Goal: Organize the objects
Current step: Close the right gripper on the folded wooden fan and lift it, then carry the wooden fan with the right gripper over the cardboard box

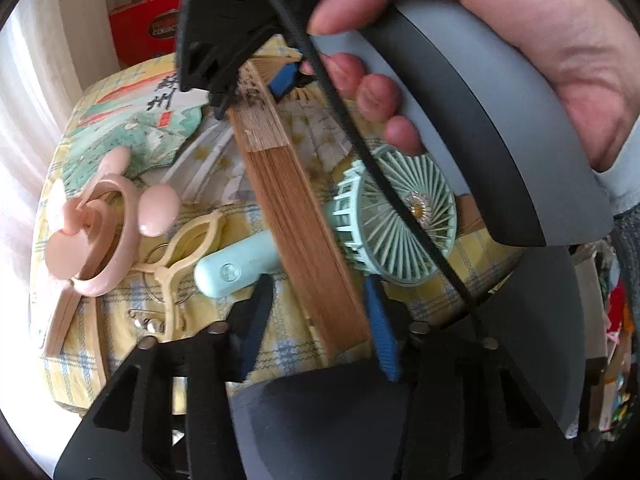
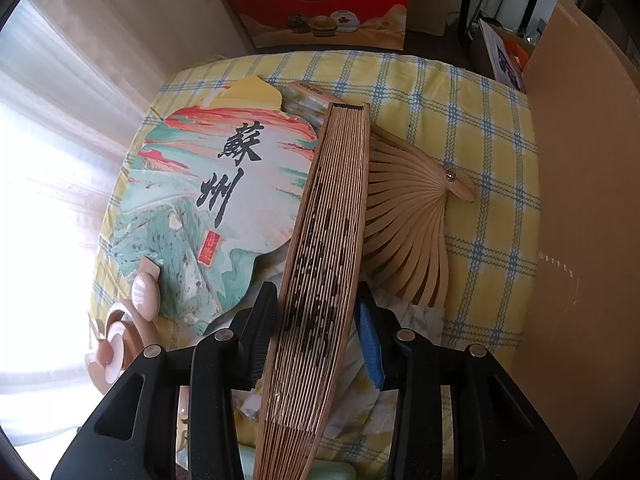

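Both tongs grip one folded bamboo fan (image 1: 296,216): my left tongs (image 1: 316,316) are clamped across its ribbed handle end, and my right tongs (image 2: 316,320) pinch the closed paper stack further up its length, where the right-hand grip (image 1: 480,128) and the person's hand (image 1: 520,40) crowd the left camera's view. I judge the fan as good as folded, held slanting above the clutter, with putting it down somewhere tidy still to do. Under it lie a mint handheld fan (image 1: 400,216), cream glasses (image 1: 180,256) and a pink mouse-eared fan (image 1: 100,220), all near one another on the checked yellow cloth (image 2: 460,92) covering the surface. Beyond sit a painted round fan (image 2: 224,184) with black characters and an open wooden fan (image 2: 416,216), partly under my load. None of these looks sorted yet, so most of the task seems left. Bare cloth shows to the far right, bounded by a cardboard sheet (image 2: 580,200); a red chocolate box (image 2: 316,0) stands behind the far edge.
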Tool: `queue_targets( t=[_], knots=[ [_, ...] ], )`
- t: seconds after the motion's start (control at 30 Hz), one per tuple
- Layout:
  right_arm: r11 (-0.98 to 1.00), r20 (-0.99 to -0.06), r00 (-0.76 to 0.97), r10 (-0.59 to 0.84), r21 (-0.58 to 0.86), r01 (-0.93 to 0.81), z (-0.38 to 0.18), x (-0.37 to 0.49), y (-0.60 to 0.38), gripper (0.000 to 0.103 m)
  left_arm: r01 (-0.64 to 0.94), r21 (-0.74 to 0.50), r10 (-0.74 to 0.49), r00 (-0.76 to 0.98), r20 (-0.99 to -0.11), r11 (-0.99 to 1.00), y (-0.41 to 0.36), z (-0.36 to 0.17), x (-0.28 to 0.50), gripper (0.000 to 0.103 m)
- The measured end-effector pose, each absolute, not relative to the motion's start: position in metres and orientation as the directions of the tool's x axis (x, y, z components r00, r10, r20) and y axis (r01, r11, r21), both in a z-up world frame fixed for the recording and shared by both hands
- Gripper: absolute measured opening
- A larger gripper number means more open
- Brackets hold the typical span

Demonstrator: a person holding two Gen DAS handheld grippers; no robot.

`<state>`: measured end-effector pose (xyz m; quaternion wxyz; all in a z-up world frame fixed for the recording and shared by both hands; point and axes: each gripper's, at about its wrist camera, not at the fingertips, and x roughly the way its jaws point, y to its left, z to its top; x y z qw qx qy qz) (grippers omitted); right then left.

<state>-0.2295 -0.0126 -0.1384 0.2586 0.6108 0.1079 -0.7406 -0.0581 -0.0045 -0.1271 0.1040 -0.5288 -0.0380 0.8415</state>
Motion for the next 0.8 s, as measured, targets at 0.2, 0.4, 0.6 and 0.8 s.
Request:
queue_targets(
  t=[0.2, 0.4, 0.6, 0.8],
  knots=[
    [-0.843, -0.95, -0.144, -0.277, 0.168, 0.511, -0.134, -0.227, -0.008, 0.038, -0.124, -0.209, 0.243, -0.441, -0.864, -0.97, -0.015, -0.125, -0.049, 0.032],
    [-0.838, -0.922, -0.163, -0.351, 0.232, 0.494, -0.114, -0.223, 0.004, 0.038, -0.13, -0.18, 0.221, -0.471, -0.854, -0.975, -0.014, -0.113, -0.04, 0.03],
    [-0.828, -0.892, -0.208, -0.401, 0.257, 0.498, -0.078, -0.218, 0.019, 0.038, -0.157, -0.164, 0.222, -0.526, -0.821, -0.974, -0.007, -0.086, -0.028, 0.03],
    [-0.817, -0.855, -0.245, -0.458, 0.296, 0.495, -0.033, -0.216, 0.046, 0.038, -0.196, -0.14, 0.23, -0.58, -0.781, -0.971, 0.016, -0.047, -0.013, 0.03]
  ],
)
